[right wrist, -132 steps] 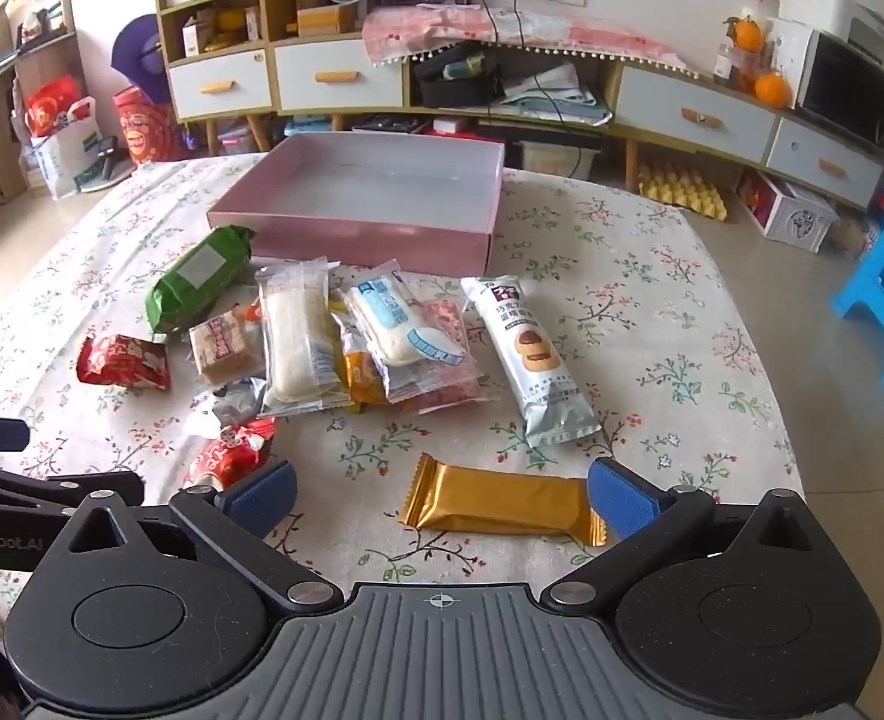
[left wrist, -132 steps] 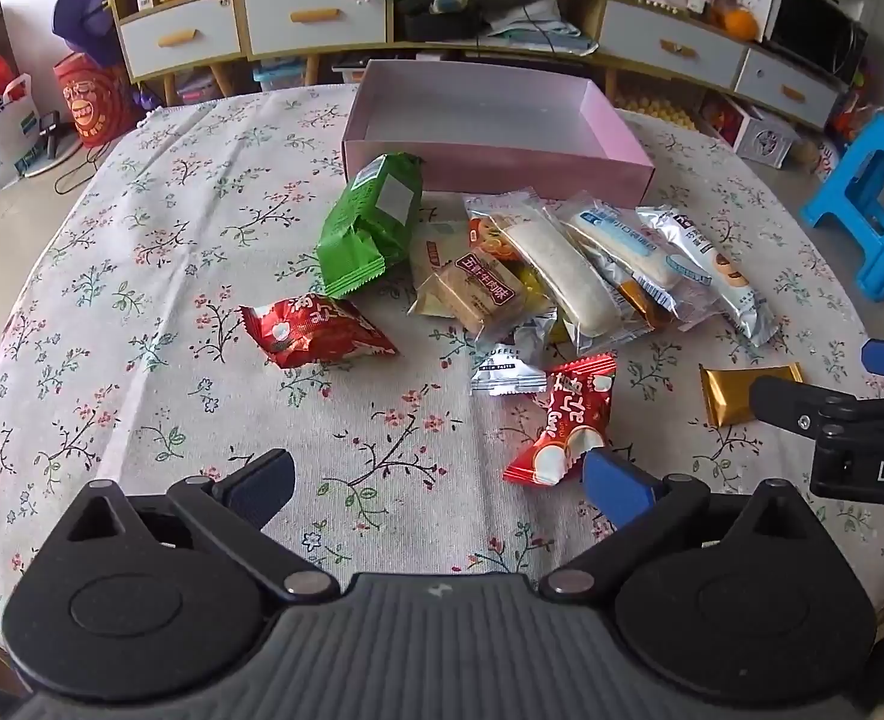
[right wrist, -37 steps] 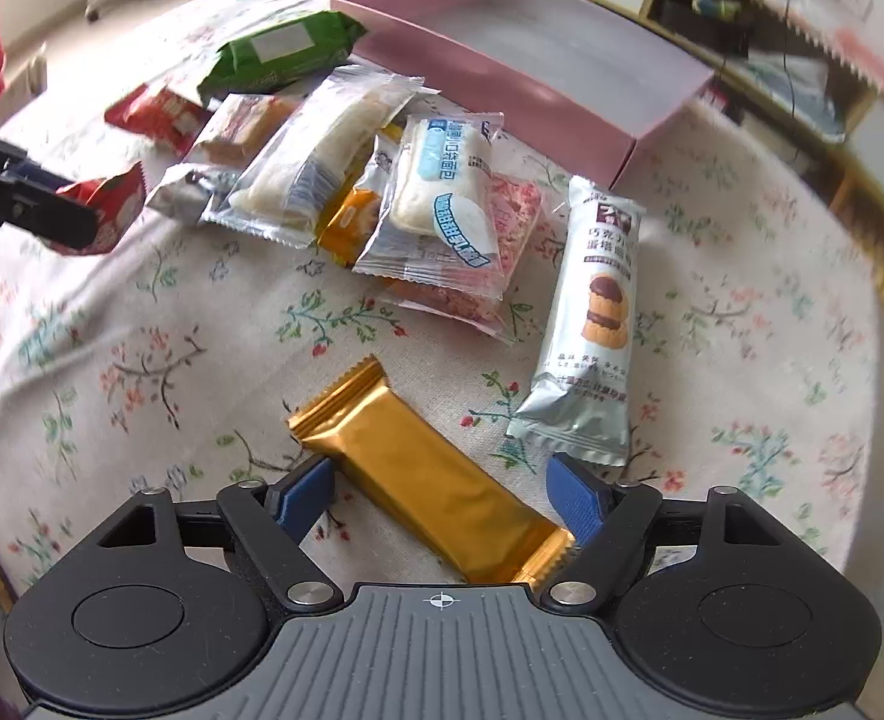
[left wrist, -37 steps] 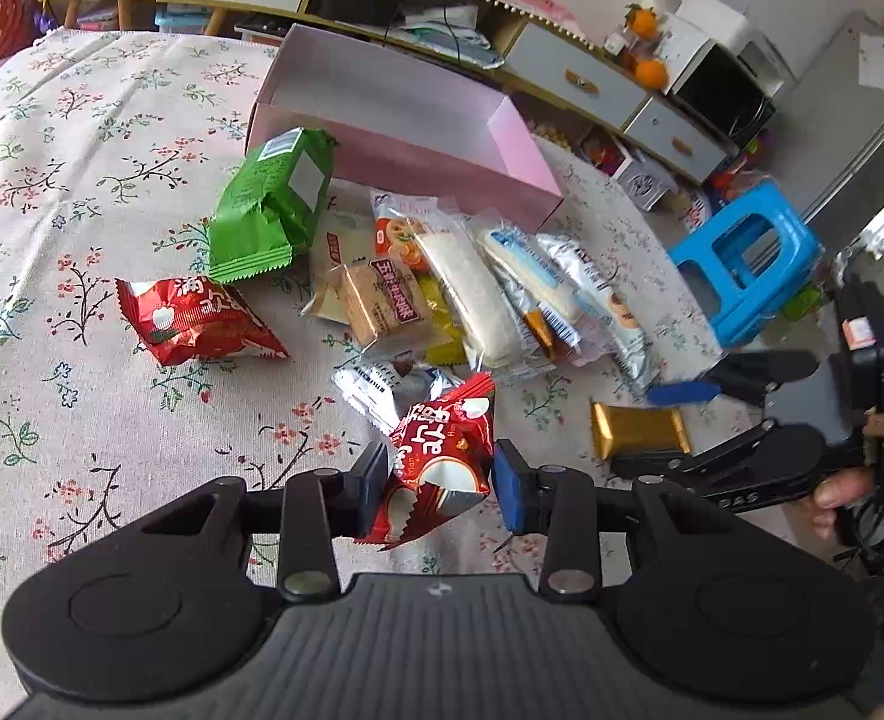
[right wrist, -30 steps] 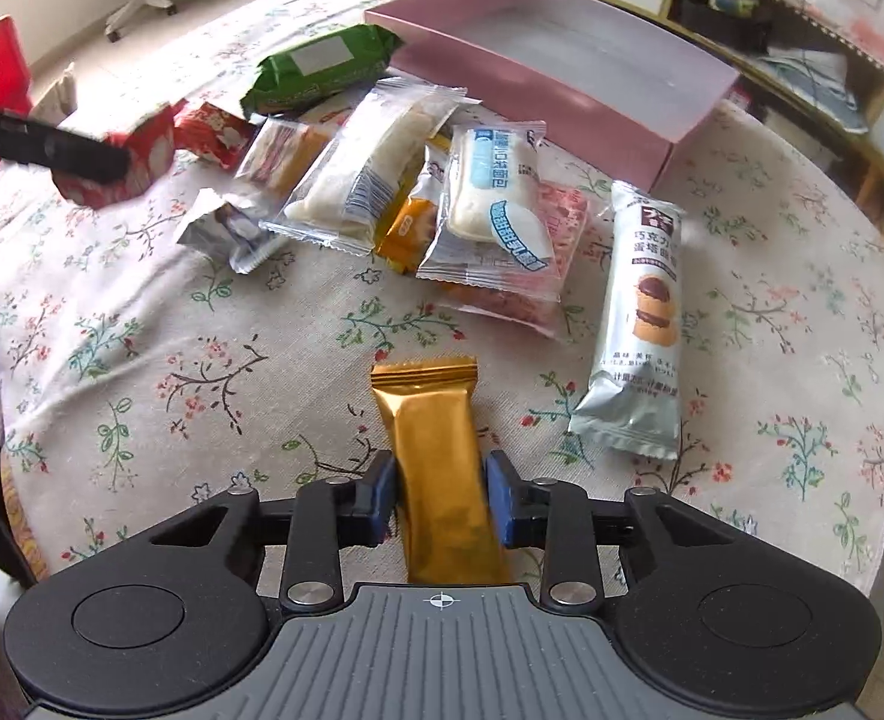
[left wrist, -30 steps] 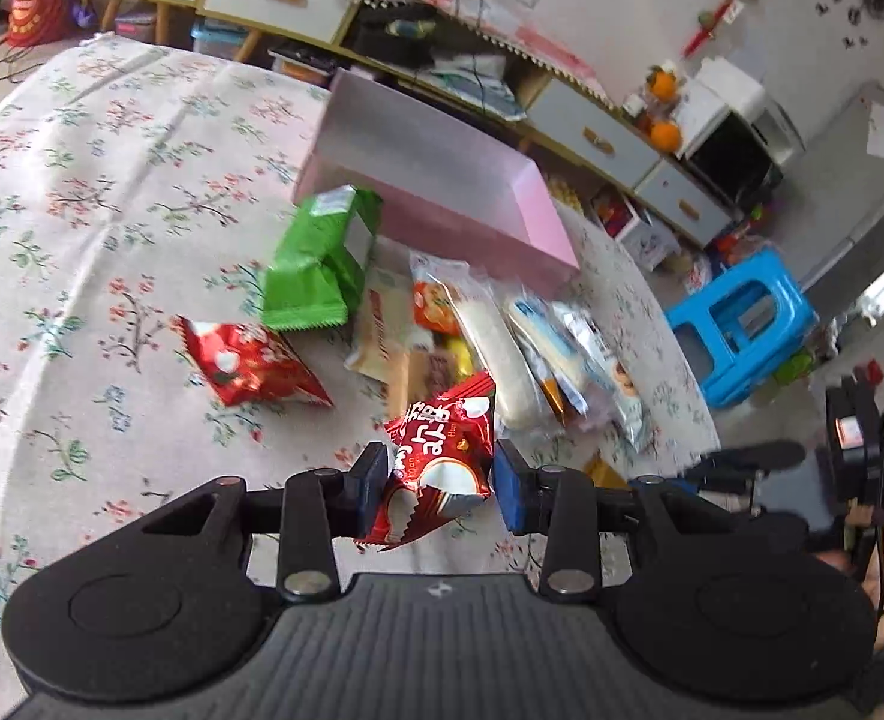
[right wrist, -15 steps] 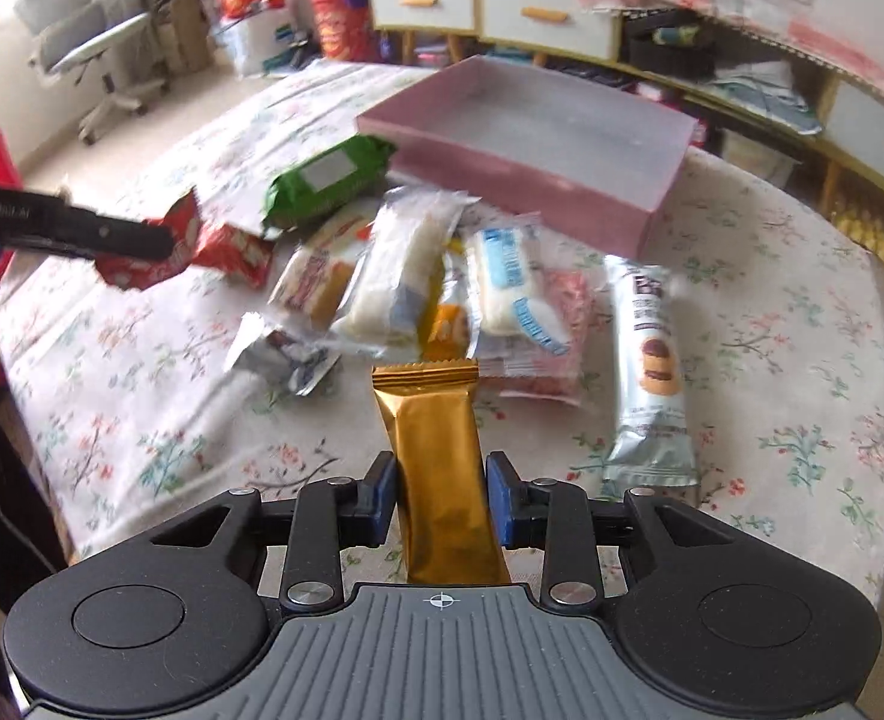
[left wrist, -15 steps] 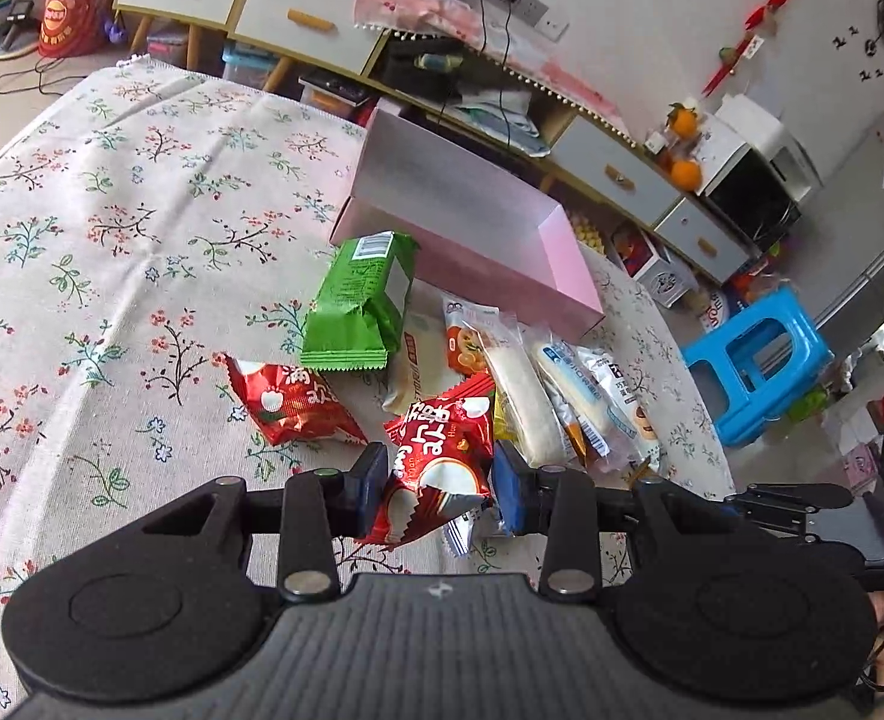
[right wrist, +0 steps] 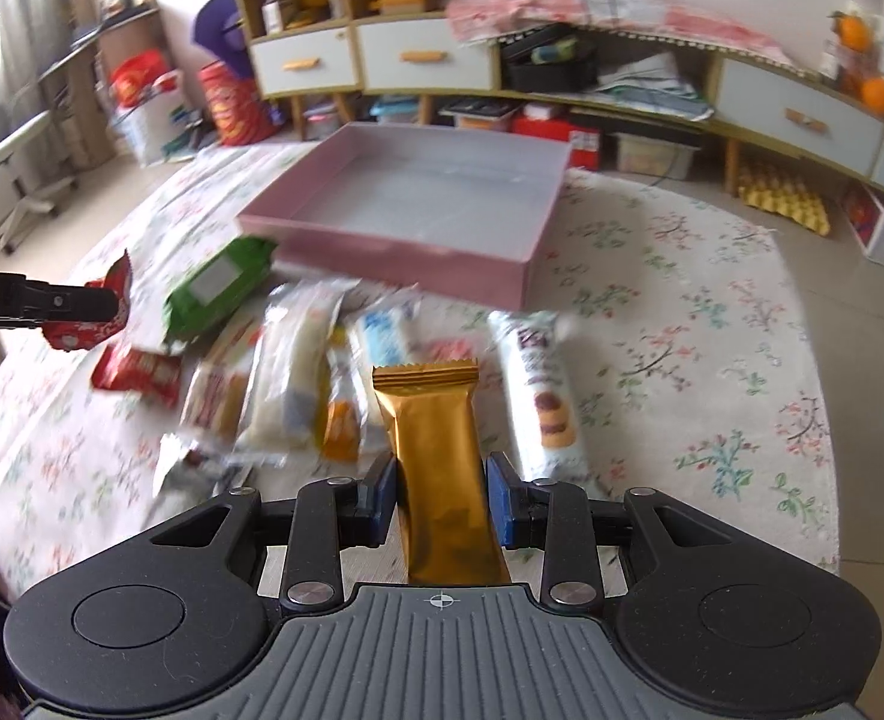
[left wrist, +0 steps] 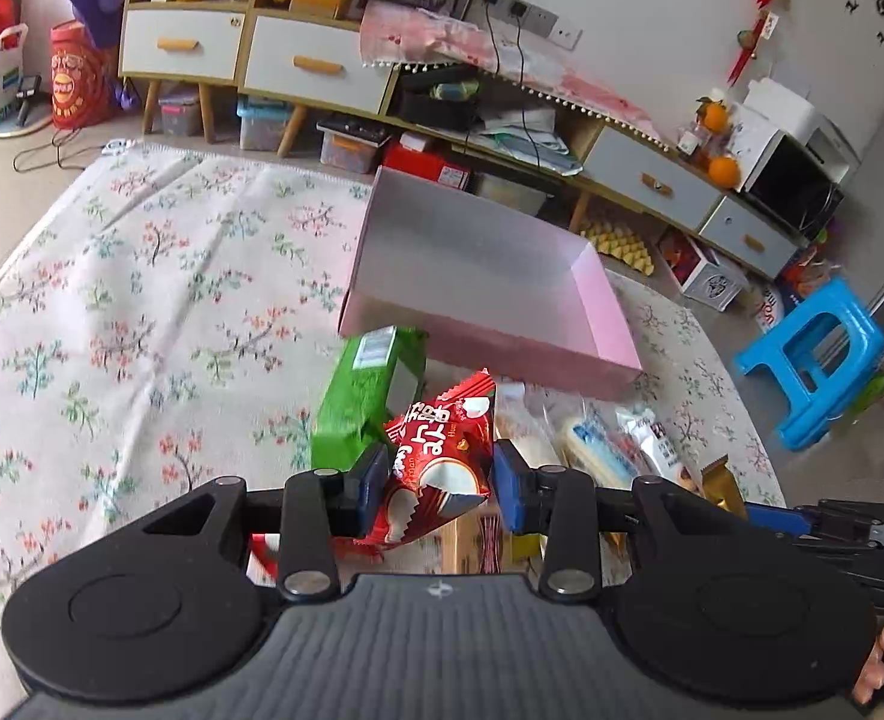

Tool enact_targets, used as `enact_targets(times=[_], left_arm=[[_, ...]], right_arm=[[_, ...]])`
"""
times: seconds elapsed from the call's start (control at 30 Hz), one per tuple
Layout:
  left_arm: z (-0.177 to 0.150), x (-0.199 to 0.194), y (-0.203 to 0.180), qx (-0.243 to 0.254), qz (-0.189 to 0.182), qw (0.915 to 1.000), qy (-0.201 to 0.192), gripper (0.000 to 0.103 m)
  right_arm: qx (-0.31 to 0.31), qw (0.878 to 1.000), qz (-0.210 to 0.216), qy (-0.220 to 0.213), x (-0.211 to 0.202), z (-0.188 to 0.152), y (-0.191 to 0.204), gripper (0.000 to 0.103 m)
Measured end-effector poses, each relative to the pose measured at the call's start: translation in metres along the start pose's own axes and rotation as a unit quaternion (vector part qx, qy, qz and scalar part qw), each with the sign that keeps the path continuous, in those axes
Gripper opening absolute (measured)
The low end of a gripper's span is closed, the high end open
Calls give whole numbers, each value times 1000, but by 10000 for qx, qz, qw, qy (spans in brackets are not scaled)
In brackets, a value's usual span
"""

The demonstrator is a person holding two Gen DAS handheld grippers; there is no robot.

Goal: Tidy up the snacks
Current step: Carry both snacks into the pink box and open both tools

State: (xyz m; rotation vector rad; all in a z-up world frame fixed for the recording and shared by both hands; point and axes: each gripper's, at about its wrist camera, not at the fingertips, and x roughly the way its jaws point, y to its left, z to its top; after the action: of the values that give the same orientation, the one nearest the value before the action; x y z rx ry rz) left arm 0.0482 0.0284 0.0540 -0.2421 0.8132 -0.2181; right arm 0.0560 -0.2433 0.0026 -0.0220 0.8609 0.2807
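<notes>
Floral tablecloth (left wrist: 142, 300) carries a pink box (left wrist: 598, 306) (nothing inside); the left gripper (left wrist: 442, 483) pinches a red packet (left wrist: 436, 468), the right gripper (right wrist: 440, 504) clamps a gold bar (right wrist: 439, 450).

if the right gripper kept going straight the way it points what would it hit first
Probably the pink box. The right gripper, shut on the gold bar, is raised and points over the snack pile toward the box. Depth is unclear, so it might clip the pile first.

Pink box (left wrist: 598, 324), gold bar (right wrist: 439, 456), red packet (left wrist: 442, 456), floral tablecloth (left wrist: 142, 300).
</notes>
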Motion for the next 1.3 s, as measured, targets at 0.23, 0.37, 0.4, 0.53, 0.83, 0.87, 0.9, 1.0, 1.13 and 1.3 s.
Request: enact_targets(times=[0.23, 0.37, 0.4, 0.53, 0.83, 0.87, 0.9, 1.0, 1.13, 1.3], left_arm=[[29, 22, -17, 393, 213, 9990, -73, 35], [42, 39, -13, 338, 261, 9991, -49, 35], [44, 42, -12, 297, 240, 9993, -32, 35], [55, 54, -12, 322, 199, 9992, -84, 35], [74, 76, -7, 314, 80, 9994, -148, 35], [75, 79, -8, 357, 87, 9992, -168, 35], [76, 82, -8, 382, 96, 9991, -180, 35], [82, 92, -5, 357, 93, 9992, -180, 35], [85, 103, -5, 373, 36, 9992, -150, 35], [86, 116, -4, 490, 92, 9987, -129, 35]], right_arm=[[382, 9991, -182, -88, 10, 25, -11, 30], [513, 9983, -261, -125, 16, 39, -16, 30], [534, 9981, -274, -129, 18, 42, -17, 30], [666, 9975, -240, -78, 33, 58, -19, 30], [776, 9968, -146, -83, 57, 89, -17, 30], [778, 9968, -190, -75, 61, 93, -17, 30], [788, 9965, -256, -75, 65, 98, -17, 30], [877, 9953, -405, -95, 79, 111, -20, 30], [1315, 9912, -152, -89, 100, 131, -31, 31], [1634, 9864, 152, -62, 117, 139, -36, 31]])
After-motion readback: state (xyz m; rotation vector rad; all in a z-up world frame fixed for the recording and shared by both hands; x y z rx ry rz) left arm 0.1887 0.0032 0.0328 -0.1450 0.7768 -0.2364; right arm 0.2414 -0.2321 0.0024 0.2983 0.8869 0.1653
